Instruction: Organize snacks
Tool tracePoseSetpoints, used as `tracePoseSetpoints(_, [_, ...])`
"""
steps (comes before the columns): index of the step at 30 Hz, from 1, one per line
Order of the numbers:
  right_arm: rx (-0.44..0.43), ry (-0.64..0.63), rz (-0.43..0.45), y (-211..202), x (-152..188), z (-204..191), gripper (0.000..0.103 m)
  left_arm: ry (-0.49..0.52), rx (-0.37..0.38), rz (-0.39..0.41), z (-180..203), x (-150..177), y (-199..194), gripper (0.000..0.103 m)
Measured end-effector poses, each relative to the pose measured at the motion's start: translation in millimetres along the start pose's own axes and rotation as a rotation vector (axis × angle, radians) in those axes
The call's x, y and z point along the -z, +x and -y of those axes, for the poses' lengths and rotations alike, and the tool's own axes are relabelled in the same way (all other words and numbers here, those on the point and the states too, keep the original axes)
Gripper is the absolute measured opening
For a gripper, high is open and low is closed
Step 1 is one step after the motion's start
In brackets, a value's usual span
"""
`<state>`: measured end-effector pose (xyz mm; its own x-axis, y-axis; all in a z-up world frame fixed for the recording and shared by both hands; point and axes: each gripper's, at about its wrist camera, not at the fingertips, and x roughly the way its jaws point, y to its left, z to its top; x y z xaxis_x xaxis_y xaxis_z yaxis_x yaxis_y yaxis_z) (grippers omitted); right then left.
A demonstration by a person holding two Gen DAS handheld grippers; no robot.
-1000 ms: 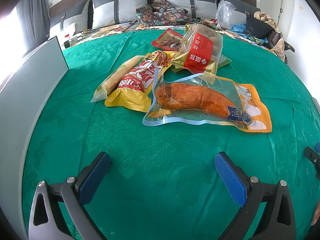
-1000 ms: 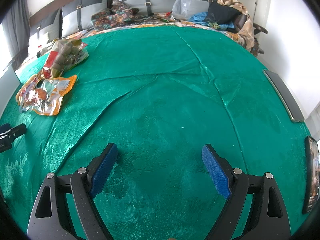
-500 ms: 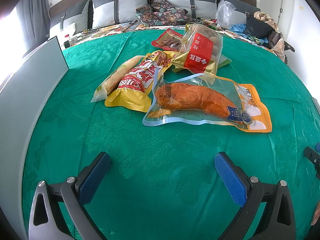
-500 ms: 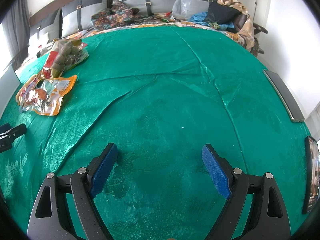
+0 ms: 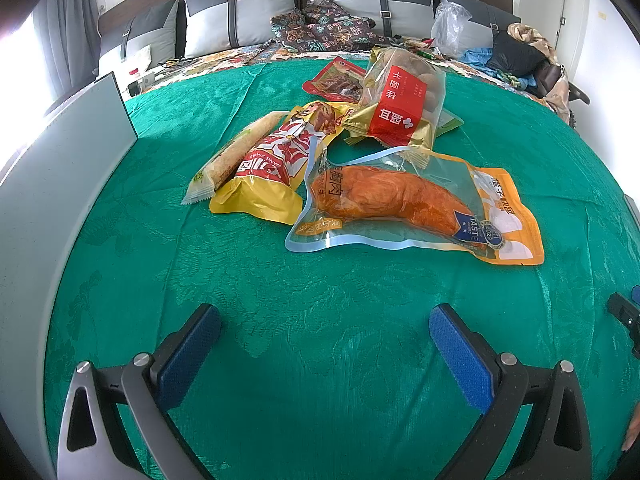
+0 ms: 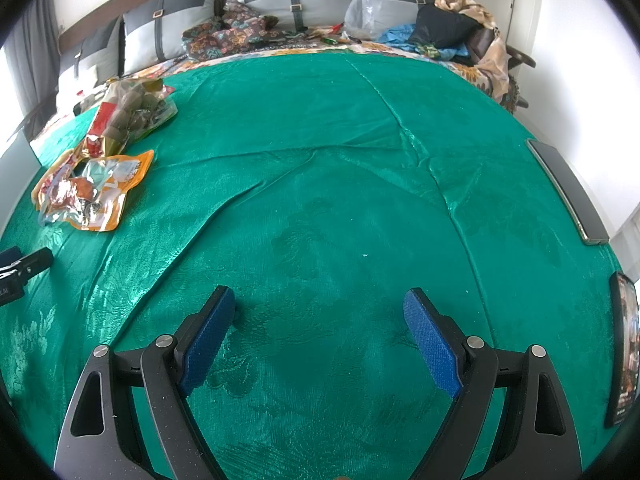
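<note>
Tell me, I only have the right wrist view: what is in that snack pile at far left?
Observer: Nearest the left gripper lies a clear pouch of orange meat.
Operator: What's beside it?
Observer: A yellow and red bag partly overlies a long pale snack bar.
Operator: Is the left gripper holding anything?
Observer: No, its jaws stand open over bare green cloth.
</note>
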<state>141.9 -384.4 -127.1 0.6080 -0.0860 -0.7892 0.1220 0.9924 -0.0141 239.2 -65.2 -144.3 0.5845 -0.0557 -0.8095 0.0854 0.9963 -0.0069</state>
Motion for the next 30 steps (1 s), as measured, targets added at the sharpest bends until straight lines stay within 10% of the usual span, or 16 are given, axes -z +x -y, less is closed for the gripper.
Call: tracePoseSetpoints(30, [0.0,0.001,0.0,-0.4,-0.2,-0.2,0.088,0.0,0.001,-0.002,-0.8,0.0,0.8,0.103])
